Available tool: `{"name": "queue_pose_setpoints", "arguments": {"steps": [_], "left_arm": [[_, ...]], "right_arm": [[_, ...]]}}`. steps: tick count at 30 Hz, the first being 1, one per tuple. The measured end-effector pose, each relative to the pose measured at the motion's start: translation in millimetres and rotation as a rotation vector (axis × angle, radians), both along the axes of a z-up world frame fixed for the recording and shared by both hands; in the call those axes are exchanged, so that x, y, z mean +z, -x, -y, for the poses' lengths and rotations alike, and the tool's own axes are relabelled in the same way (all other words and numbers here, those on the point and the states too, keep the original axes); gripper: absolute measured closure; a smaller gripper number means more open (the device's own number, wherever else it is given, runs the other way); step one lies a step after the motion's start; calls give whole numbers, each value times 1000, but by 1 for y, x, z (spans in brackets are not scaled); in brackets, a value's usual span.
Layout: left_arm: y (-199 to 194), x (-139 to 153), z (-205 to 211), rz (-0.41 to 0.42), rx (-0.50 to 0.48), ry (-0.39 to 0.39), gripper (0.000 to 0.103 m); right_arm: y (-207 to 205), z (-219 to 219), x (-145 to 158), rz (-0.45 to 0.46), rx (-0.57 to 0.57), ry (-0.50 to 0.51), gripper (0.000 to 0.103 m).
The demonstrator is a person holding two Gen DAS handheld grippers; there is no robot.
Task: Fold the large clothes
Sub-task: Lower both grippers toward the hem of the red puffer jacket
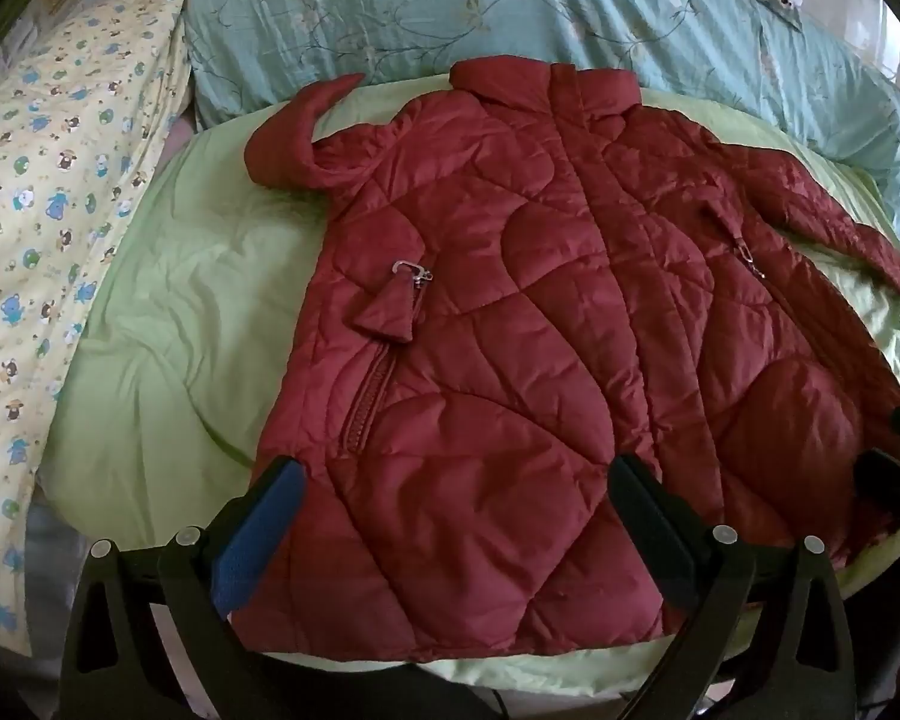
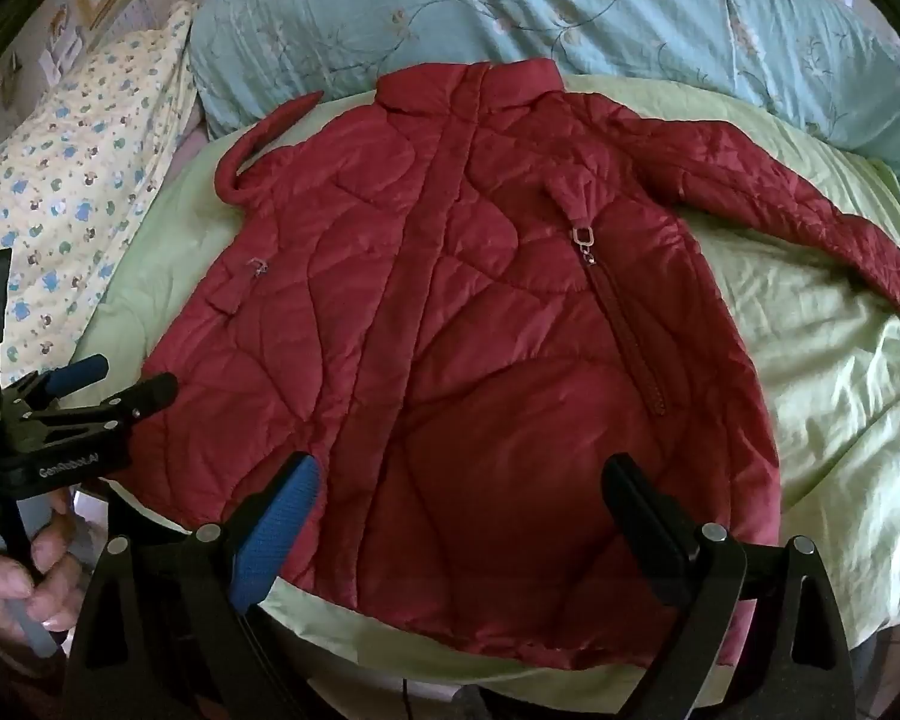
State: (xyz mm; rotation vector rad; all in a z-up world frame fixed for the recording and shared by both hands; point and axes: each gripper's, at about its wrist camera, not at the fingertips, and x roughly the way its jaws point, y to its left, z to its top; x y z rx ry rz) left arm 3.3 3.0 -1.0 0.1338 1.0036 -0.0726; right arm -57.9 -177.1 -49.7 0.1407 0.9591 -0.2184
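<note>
Honestly, I saw the red jacket (image 1: 510,330) lying flat, front up, on the green bedsheet (image 1: 168,324). My left gripper (image 1: 456,516) and right gripper (image 2: 468,516) both hovered wide above its hem, holding nothing. I judged pinching a sleeve cuff first best.

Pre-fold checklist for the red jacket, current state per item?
1. Jacket laid front-up and fairly flat on the green sheet: ok.
2. Left gripper open, nothing held: ok.
3. Right gripper open, nothing held: ok.
4. Sleeves spread out: not ok. The right-hand sleeve lies extended, the other sleeve is curled up at the shoulder.
5. Front closed: cannot tell; a placket covers the centre.
6. Pocket flap lying flat: not ok, it is flipped up beside its zipper pull.
</note>
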Motion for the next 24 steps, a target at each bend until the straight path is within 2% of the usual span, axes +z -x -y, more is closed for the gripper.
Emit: {"name": "queue_pose_setpoints", "arguments": {"steps": [10, 11, 24], "left_arm": [[1, -2, 0, 1, 5, -4, 1], [1, -2, -1, -1, 4, -4, 1], [-8, -10, 6, -23, 2, -19, 1]], "right_arm": [[-3, 2, 6, 9, 7, -14, 7], [-2, 2, -1, -1, 6, -1, 7], [-6, 5, -3, 0, -7, -14, 7]]}}
